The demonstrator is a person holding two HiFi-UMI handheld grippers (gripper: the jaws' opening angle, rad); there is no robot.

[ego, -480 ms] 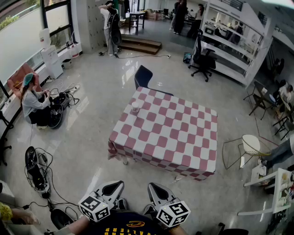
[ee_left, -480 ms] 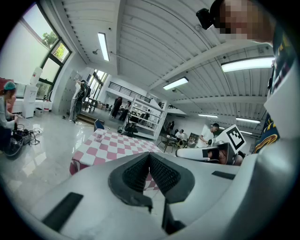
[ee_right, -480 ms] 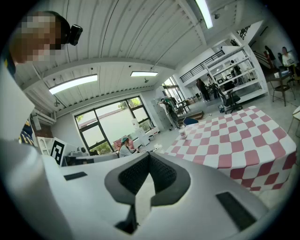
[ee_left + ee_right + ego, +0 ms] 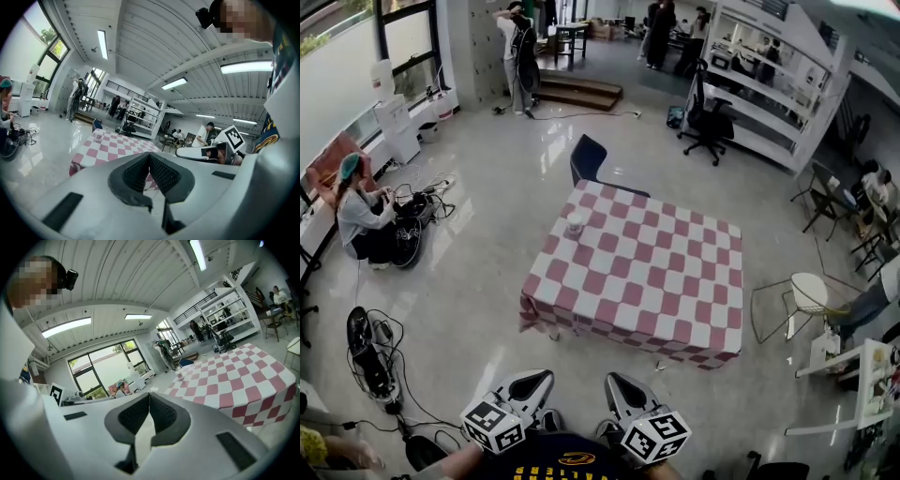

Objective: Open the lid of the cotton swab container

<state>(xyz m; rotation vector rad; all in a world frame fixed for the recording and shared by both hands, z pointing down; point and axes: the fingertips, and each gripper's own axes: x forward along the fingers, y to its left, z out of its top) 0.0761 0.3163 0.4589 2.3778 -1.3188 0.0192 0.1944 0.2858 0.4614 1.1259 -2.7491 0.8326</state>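
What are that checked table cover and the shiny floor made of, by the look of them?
The table cover looks like soft cloth with a matte finish: its edges hang in folds and sag at the corners. The floor seems to be polished stone or tile, glossy: window light reflects off it in bright streaks.

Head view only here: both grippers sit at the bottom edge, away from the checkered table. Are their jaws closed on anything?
Observer: The left gripper is shut, pads together, nothing between them.
Operator: And the right?
Observer: The right gripper is shut and empty too.
Operator: Is either aimed at the container?
Observer: In the right gripper view the container stands on the table, above and right of the jaws' tips.
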